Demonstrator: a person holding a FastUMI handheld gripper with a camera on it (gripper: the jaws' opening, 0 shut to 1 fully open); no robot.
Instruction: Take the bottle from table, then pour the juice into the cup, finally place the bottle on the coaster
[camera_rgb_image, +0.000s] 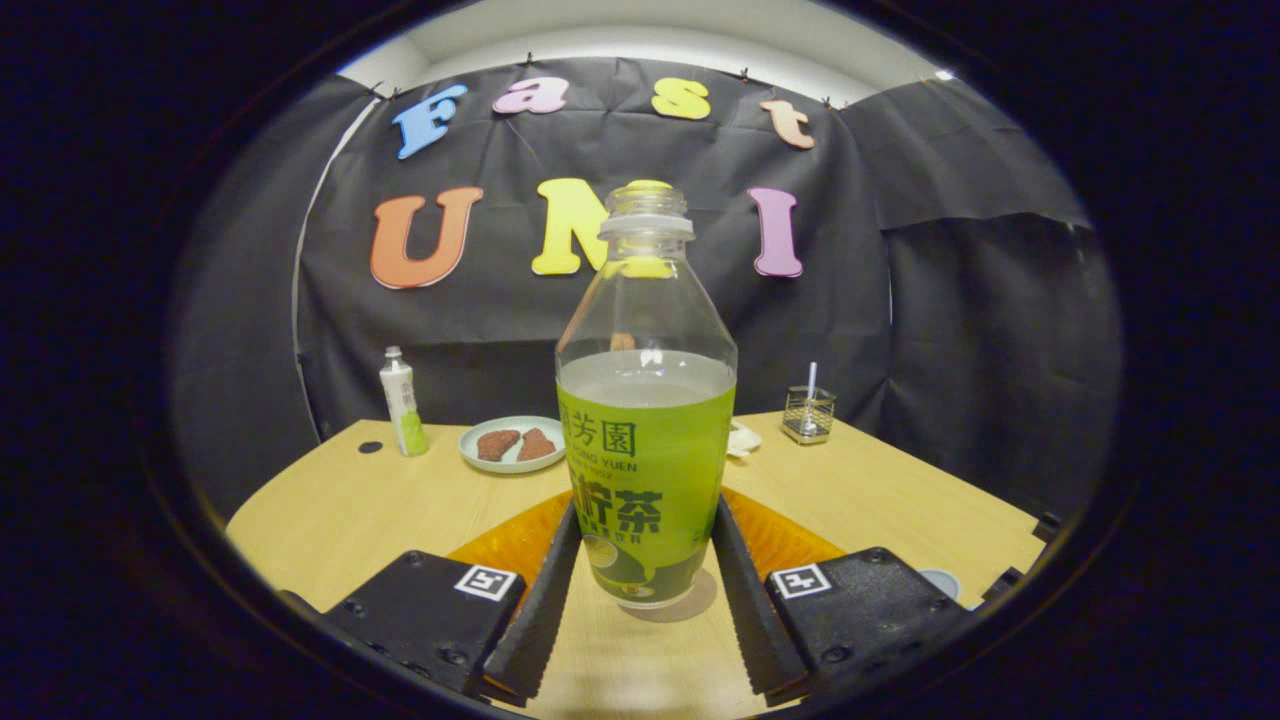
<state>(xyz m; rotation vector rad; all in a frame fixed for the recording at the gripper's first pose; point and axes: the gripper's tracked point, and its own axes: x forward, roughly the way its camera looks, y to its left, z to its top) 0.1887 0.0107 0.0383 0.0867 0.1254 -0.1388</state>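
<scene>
Between the two black fingers of the gripper (640, 610) stands the bottle (645, 420), upright on the wooden table (330, 520), its long axis straight up and its open mouth (no cap on it) well above the fingers. Each finger lies along one side of the bottle's lower, green-labelled part; they look to be touching it, or very nearly so, but I cannot tell whether both truly press, so the grip is not certain. The jaws stand about as wide as the bottle. It is a little over half full of pale liquid, so I judge a lift would need to be kept level to avoid slopping.

Just behind the bottle's base, showing on both sides of it, lies an orange mat (510, 545), possibly the coaster. Beyond, well apart, sit a plate (512, 444) with two brown pieces, a small white and green bottle (402, 402) beside it, and a wire holder (808, 414) on the other side. Near the right finger's body a small round rim (940, 581) peeks out, perhaps the cup. Nothing stands between fingers and bottle.
</scene>
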